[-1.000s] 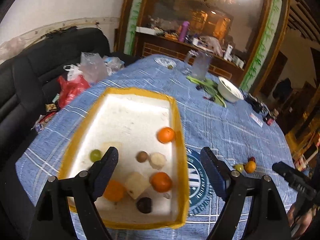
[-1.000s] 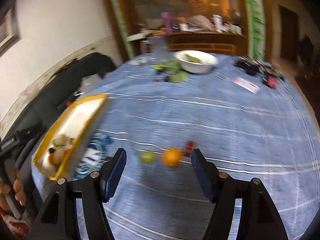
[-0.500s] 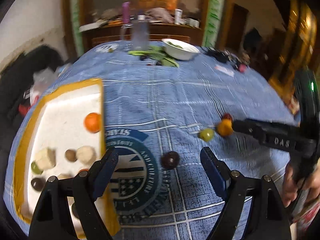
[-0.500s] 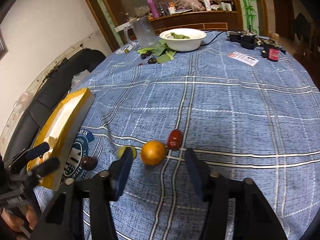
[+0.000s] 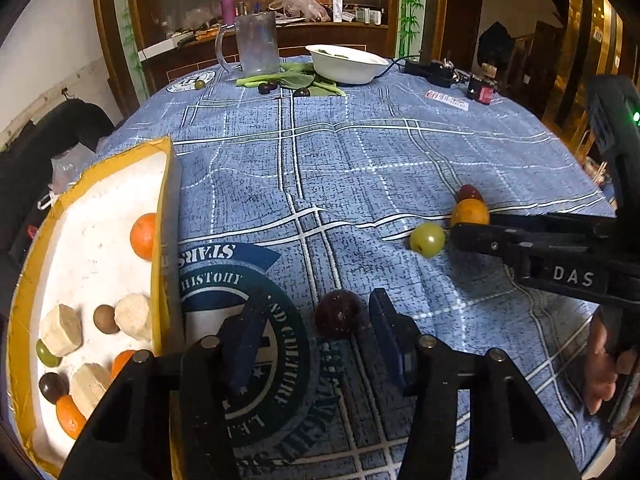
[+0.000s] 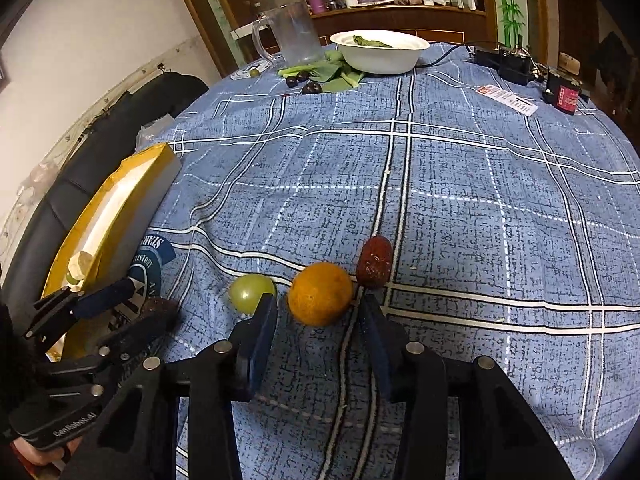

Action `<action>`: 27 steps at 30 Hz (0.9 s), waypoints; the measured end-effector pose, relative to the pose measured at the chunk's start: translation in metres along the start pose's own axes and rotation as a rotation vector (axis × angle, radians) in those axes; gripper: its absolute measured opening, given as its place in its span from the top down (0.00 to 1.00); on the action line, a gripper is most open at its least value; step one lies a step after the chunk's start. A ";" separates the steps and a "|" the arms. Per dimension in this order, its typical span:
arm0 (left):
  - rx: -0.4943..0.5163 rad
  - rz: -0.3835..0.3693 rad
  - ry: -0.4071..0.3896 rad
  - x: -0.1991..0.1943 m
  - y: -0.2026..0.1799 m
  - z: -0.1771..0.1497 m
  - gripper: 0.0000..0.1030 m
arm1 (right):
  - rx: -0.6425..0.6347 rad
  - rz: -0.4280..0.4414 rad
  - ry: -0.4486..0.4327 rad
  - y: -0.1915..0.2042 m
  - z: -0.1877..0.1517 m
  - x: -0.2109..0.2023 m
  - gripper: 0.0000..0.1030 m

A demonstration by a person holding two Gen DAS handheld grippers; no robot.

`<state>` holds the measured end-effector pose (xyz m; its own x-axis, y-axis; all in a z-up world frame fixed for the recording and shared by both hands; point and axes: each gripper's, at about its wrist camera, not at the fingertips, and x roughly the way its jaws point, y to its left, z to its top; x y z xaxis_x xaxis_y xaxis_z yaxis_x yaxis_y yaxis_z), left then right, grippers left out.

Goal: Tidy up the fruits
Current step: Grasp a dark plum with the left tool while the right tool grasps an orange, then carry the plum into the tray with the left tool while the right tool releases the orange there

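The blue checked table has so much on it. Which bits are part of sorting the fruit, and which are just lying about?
Part of the job:
- yellow-rimmed white foam tray holding fruit
- dark purple round fruit
- small orange citrus
- green grape-like fruit
- dark red date-like fruit

Just lying about:
- white bowl
- clear plastic jug
- leafy greens
- black charger and cable

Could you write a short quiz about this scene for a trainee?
1. True or false: the orange lies in the tray.
2. Which fruit is nearest the left gripper? A green grape B dark plum C red date
3. Fill in: the orange lies between the green grape and the ____.

Key: 1 false; 2 B; 3 red date.
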<state>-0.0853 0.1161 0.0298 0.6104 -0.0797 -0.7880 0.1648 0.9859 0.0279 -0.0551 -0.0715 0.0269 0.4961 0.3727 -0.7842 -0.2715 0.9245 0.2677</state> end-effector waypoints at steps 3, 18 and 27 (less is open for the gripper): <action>0.030 -0.006 0.005 0.004 -0.006 0.000 0.53 | -0.004 -0.007 -0.006 0.001 0.001 0.002 0.55; 0.029 -0.017 0.023 0.013 -0.012 0.000 0.78 | -0.057 -0.032 -0.034 0.007 -0.002 0.002 0.67; -0.025 -0.039 -0.077 -0.019 -0.004 0.005 0.78 | -0.070 -0.044 -0.076 0.009 -0.002 -0.005 0.67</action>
<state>-0.0937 0.1134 0.0471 0.6621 -0.1288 -0.7383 0.1710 0.9851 -0.0185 -0.0619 -0.0652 0.0317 0.5693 0.3397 -0.7487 -0.3041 0.9331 0.1921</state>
